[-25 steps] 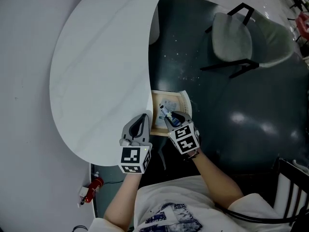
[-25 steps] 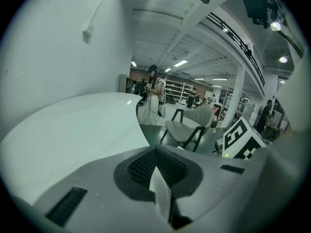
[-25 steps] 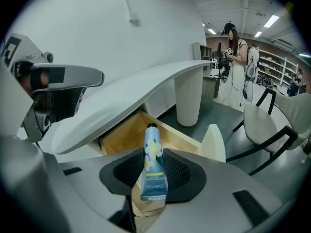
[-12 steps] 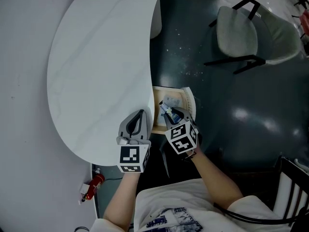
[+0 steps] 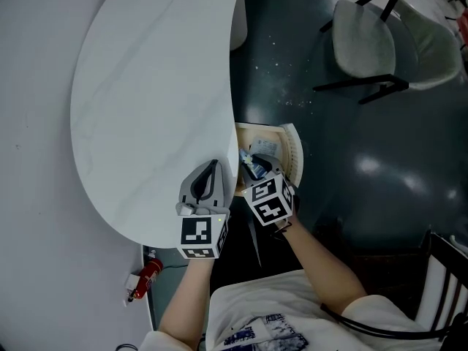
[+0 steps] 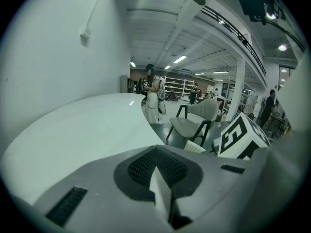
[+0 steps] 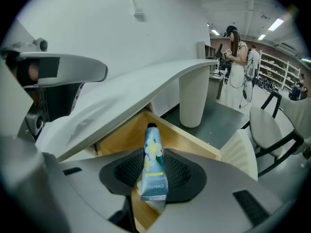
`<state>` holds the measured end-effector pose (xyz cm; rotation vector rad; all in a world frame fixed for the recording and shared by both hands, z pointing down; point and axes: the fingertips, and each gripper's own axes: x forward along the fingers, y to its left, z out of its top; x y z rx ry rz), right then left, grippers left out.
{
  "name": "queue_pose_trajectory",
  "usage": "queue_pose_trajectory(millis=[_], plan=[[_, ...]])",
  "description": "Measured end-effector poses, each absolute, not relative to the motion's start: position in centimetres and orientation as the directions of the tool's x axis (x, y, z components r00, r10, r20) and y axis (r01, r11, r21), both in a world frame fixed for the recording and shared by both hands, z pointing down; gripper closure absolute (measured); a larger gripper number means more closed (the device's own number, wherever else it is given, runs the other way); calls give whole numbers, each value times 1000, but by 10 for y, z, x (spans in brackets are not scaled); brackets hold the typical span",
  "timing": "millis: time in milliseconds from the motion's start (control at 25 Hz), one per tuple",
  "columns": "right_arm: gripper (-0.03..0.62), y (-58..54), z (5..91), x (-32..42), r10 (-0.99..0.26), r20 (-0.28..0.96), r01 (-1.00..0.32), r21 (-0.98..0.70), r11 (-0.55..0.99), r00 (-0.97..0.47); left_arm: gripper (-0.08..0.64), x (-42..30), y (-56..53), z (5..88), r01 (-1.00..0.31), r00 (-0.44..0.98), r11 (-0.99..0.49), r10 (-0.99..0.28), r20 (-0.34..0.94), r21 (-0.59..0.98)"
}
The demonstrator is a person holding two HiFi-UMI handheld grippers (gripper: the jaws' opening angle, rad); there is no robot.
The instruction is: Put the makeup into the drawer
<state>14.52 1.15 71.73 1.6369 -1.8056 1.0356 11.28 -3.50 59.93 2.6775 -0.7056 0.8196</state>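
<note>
- Makeup tube [image 7: 154,165]: clamped by its crimped end between the pads of right gripper [image 7: 155,181], jaws part-way closed on it, cap end aimed into the open drawer [image 7: 119,142]
- Since a second ago: brought in closer to the drawer mouth and a little lower; now hanging over the wooden interior, not yet resting on it
- Drawer: pulled out from under the white table [image 5: 146,108]
- Left gripper [image 6: 160,181]: jaws shut, nothing between them, parked over the table edge, essentially unmoved
- Judged: carry nearly done; left to do: lower further, open jaws, withdraw
</note>
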Motion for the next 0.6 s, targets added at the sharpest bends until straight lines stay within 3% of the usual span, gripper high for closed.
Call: queue_pose_trajectory(millis=[600], plan=[[454, 4, 748, 158, -612, 781, -950, -273, -154, -125, 520, 110, -43, 606, -501, 717, -861, -357, 599, 86]])
